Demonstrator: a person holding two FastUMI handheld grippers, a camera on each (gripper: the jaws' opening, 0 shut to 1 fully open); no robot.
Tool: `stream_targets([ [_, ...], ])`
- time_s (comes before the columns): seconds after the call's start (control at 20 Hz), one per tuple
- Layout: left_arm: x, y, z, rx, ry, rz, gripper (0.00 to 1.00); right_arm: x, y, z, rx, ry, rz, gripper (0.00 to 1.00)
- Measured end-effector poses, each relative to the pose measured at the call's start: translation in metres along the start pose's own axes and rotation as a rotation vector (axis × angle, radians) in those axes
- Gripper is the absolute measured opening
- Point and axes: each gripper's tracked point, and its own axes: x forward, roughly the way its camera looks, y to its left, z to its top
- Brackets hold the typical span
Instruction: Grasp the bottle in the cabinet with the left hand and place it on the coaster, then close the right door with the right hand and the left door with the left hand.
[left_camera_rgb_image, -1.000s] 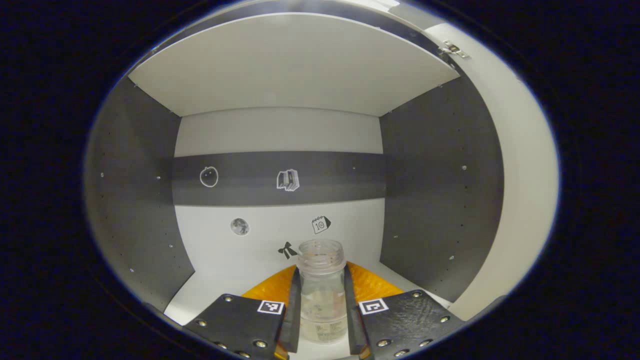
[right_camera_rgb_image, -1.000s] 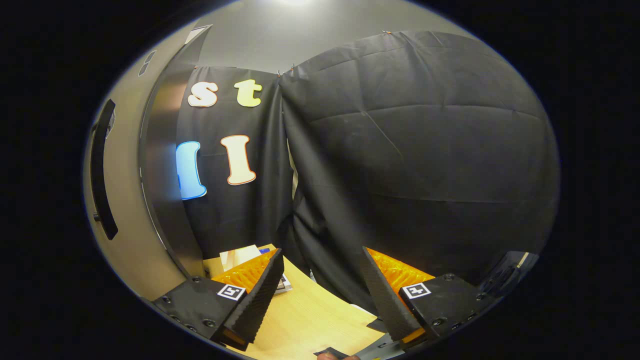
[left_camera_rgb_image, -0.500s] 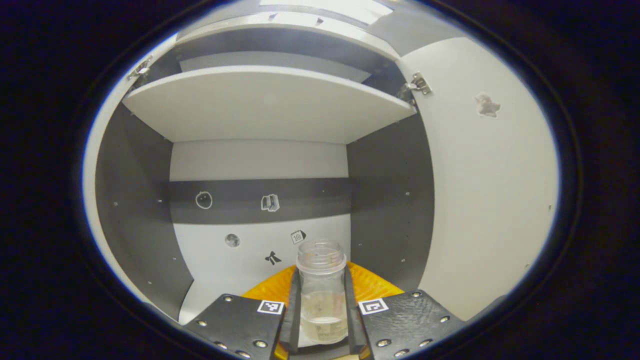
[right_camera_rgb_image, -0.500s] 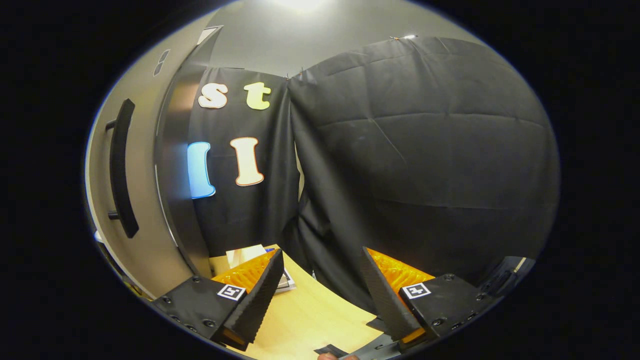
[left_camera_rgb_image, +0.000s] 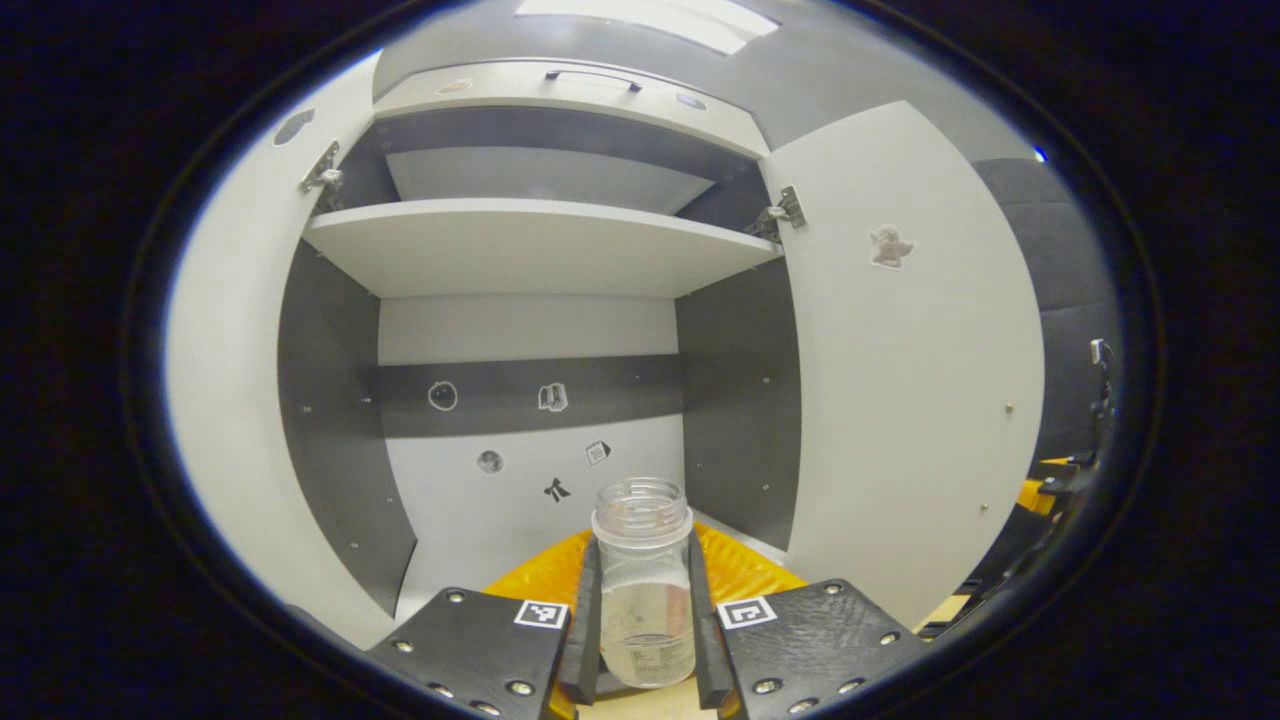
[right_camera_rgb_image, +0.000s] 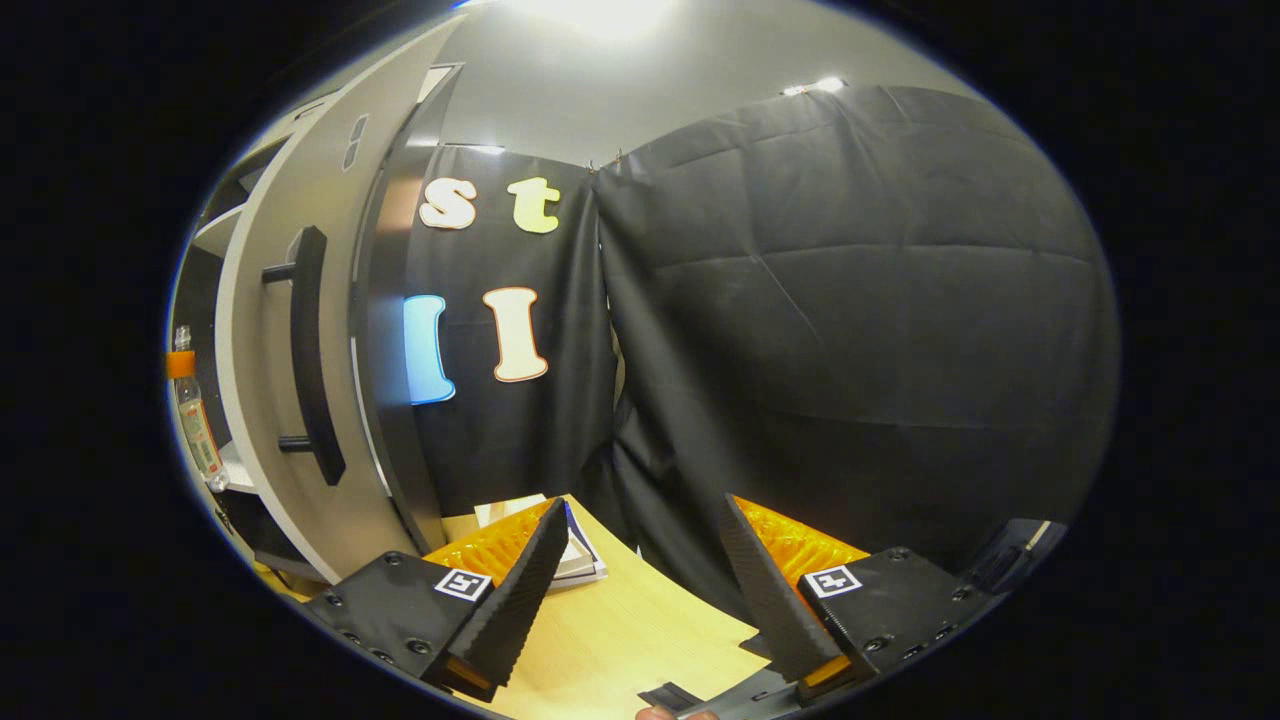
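Bottle (left_camera_rgb_image: 644, 590) sits clenched upright between my left gripper (left_camera_rgb_image: 644, 640) fingers, out before the open cabinet (left_camera_rgb_image: 540, 245); I'd keep it level toward the coaster, right gripper (right_camera_rgb_image: 640, 590) released near the right door (right_camera_rgb_image: 270, 400).

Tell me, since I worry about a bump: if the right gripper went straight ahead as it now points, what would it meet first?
Probably the black cloth wall of the booth. The open right gripper points over the wooden tabletop at it, with nothing between. The cabinet door stands off to the side. Depth is hard to judge.
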Motion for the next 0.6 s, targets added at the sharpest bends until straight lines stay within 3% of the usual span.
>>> stream_targets([
  [0.1, -0.018, -0.001, -0.019, 0.024, 0.004, 0.016, 0.41, -0.004, 0.003, 0.003, -0.005, -0.004, 0.006, 0.92],
  [0.25, -0.038, -0.011, -0.053, 0.031, 0.024, 0.009, 0.39, -0.011, 0.006, 0.001, -0.010, 0.000, 0.017, 0.92],
  [0.3, -0.044, -0.016, -0.065, 0.017, 0.028, 0.002, 0.41, -0.013, 0.009, 0.003, -0.003, -0.004, 0.026, 0.98],
  [0.35, -0.050, -0.023, -0.077, 0.002, 0.037, -0.015, 0.41, -0.016, 0.013, 0.005, -0.003, -0.009, 0.040, 0.92],
  [0.5, -0.064, -0.038, -0.112, -0.023, 0.063, -0.050, 0.39, -0.024, 0.018, 0.010, -0.042, -0.028, 0.068, 0.92],
  [0.55, -0.069, -0.042, -0.125, -0.032, 0.078, -0.055, 0.37, -0.029, 0.018, 0.014, -0.058, -0.039, 0.068, 0.98],
  [0.6, -0.072, -0.045, -0.137, -0.040, 0.093, -0.058, 0.41, -0.034, 0.019, 0.018, -0.067, -0.048, 0.068, 0.92],
])
